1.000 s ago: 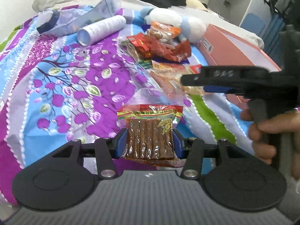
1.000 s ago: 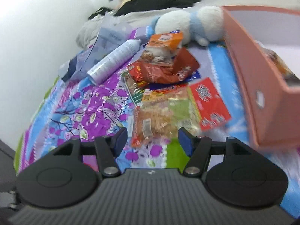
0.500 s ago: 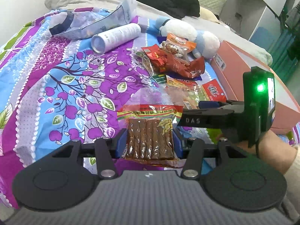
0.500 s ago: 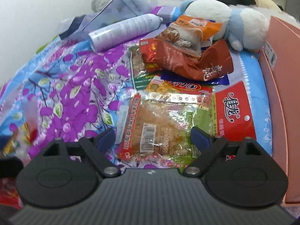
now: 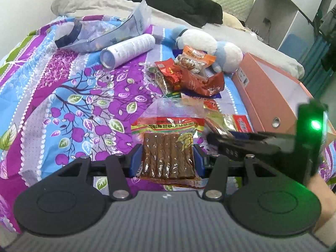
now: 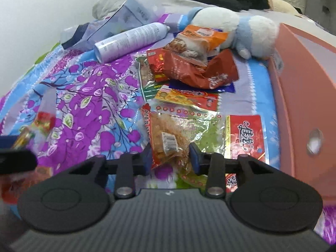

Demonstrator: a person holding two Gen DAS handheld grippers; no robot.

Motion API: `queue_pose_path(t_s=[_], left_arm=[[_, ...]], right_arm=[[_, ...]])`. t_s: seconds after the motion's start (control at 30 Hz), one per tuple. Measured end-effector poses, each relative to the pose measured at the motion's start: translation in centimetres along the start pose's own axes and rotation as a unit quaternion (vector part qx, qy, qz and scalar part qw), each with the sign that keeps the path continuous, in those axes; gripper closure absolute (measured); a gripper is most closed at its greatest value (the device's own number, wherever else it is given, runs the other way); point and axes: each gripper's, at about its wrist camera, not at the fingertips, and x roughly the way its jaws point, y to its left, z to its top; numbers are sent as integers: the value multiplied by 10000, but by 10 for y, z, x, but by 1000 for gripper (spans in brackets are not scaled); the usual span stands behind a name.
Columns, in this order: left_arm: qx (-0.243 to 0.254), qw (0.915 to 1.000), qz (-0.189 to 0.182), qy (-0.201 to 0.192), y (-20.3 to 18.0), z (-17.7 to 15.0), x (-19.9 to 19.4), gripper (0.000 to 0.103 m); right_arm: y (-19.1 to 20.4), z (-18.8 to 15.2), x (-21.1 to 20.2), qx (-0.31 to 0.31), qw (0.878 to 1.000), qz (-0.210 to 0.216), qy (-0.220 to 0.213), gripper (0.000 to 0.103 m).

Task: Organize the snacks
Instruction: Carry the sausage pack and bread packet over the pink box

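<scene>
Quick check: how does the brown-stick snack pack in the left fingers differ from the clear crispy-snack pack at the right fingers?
The brown-stick pack is clamped between the left gripper fingers, lifted off the bedspread; the crispy-snack pack lies flat on it, with the right gripper fingers around its near end, not visibly pinching. The first holds dark parallel sticks; the second holds pale irregular pieces and shows a barcode label. Both are clear plastic with red printed edging.

A home bedroom: floral bedspread (image 5: 63, 96), plush toy (image 5: 210, 48), dark clothes (image 5: 184, 6) on the bed.
</scene>
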Motion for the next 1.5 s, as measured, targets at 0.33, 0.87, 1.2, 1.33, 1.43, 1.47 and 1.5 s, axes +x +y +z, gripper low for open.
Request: queue_pose_path(t_s=[0.33, 0.87, 1.2, 1.33, 1.43, 1.47, 1.5], left_arm=[[153, 9998, -61, -55, -25, 13, -21, 46], [308, 9982, -427, -299, -67, 34, -71, 46], [467, 9943, -854, -426, -101, 48, -83, 46], [595, 9916, -1065, -440, -121, 53, -81, 46], [739, 9888, -1229, -405, -140, 60, -73, 46], [818, 9875, -1288, -406, -146, 63, -70, 46], [894, 9863, -1322, -418, -154, 67, -67, 46]], right_arm=[[-4, -9, -77, 338, 9989, -9, -313, 65], [6, 1, -176, 505, 9954, -24, -809, 65], [-21, 3, -215, 711, 9901, -438, -1125, 65], [-37, -1, -228, 814, 9861, -747, -1243, 65], [-53, -4, -234, 917, 9826, -933, -1318, 65], [-58, -4, -235, 947, 9818, -975, -1327, 65], [-65, -3, -236, 971, 9808, -1034, -1339, 65]])
